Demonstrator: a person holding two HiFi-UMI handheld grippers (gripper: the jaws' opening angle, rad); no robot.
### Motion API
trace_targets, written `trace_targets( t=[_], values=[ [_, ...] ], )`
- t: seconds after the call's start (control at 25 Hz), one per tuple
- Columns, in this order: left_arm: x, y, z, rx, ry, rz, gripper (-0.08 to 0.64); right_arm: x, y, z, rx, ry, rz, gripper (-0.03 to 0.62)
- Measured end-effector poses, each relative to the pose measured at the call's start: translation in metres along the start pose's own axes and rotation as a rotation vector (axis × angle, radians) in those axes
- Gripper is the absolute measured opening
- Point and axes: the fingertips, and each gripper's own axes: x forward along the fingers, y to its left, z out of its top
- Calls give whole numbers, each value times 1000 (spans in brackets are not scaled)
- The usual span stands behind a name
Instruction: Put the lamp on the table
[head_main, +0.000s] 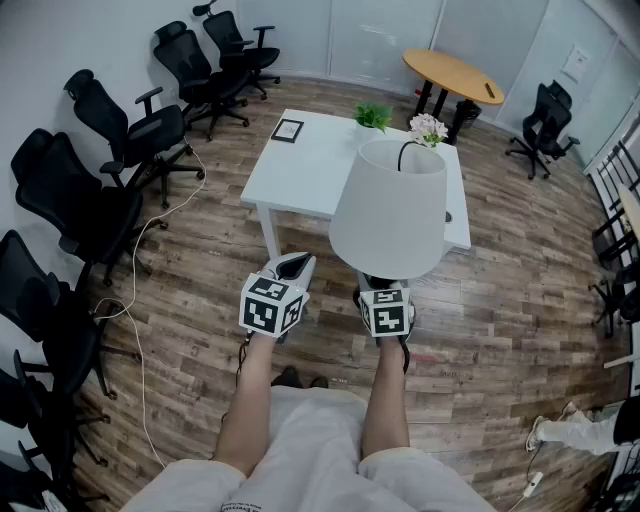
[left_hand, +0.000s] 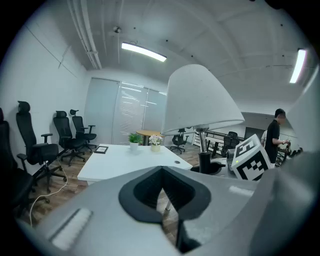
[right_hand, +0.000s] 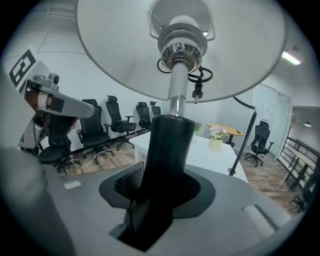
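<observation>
right gripper (right_hand: 150, 187) clamped on the black lower stem (right_hand: 167, 150) of the lamp (head_main: 390, 210); lamp is in the air, upright, short of the white table (head_main: 310, 170).
left gripper (left_hand: 161, 192) jaws together, nothing between them, riding just beside the right. step in hand, as judged: carry to the table and set down. keep the stem vertical, since the wide shade (right_hand: 125, 45) sits high and would likely tip the load. aim for the bare near half, well apart from the plant (head_main: 373, 117), flowers (head_main: 428, 128) and frame (head_main: 287, 129) at the far end. mind the dark cable (right_hand: 243, 131) beside the stem. release only once the base rests flat.
</observation>
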Motion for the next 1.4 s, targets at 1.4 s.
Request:
trace_targets(
  t=[1.4],
  values=[
    [69,52,47,105,17,-126,1,59,-32,41,169,1,-15,196]
  ],
)
